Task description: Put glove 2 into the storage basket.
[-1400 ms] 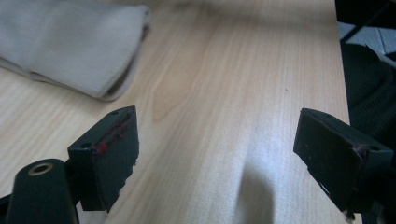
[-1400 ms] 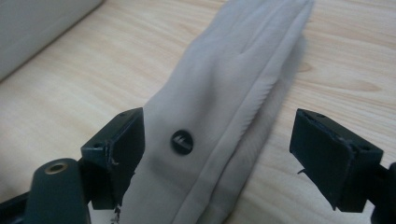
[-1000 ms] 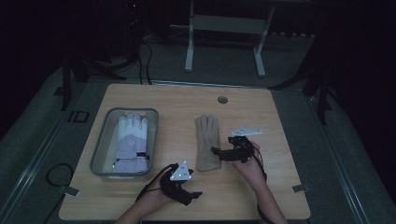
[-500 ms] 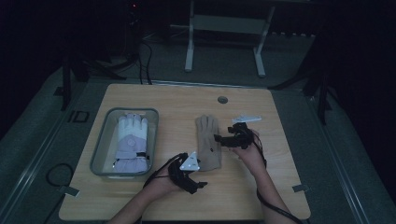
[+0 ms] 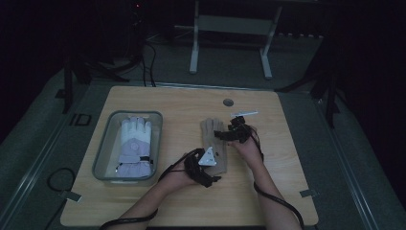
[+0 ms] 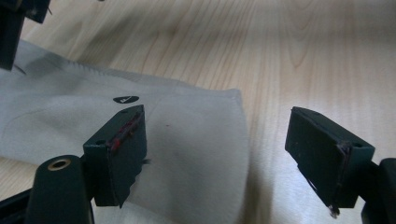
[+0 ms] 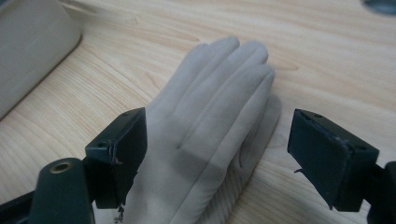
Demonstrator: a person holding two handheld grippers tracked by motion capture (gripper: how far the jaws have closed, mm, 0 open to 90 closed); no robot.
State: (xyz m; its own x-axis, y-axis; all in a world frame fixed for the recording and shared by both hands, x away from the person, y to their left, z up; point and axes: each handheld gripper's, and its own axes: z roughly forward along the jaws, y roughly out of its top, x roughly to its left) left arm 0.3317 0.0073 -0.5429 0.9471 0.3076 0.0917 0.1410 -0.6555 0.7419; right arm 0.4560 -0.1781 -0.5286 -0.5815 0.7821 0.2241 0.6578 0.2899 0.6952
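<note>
A flat tan fabric glove (image 5: 214,143) lies palm-down near the middle of a light wooden table (image 5: 268,191), its fingers pointing away from the person and its cuff toward them. The left gripper (image 5: 209,171) sits at the cuff end of the tan glove; in the left gripper view its two black jaws stand spread, one over the fabric beside a small dark oval label (image 6: 125,99), the other over bare wood past the cuff's edge, and neither pad presses the cloth. These jaws have just been closing a little, with the cuff's corner between them but not pinched. The right gripper (image 5: 229,134) hovers at the finger end of the tan glove (image 7: 219,93); in the right gripper view its jaws are likewise spread, bracketing the glove's fingers, with the cloth lying loose between them and untouched. To the left of the tan glove, well apart from it, a clear rectangular plastic tray (image 5: 106,143) holds a thick white and pale lilac padded glove (image 5: 134,146), lying flat with its fingers pointing away from the person. A small grey round cable port (image 5: 228,102) is set into the table near its far edge. Black cables trail from both grippers toward the table's near edge.
</note>
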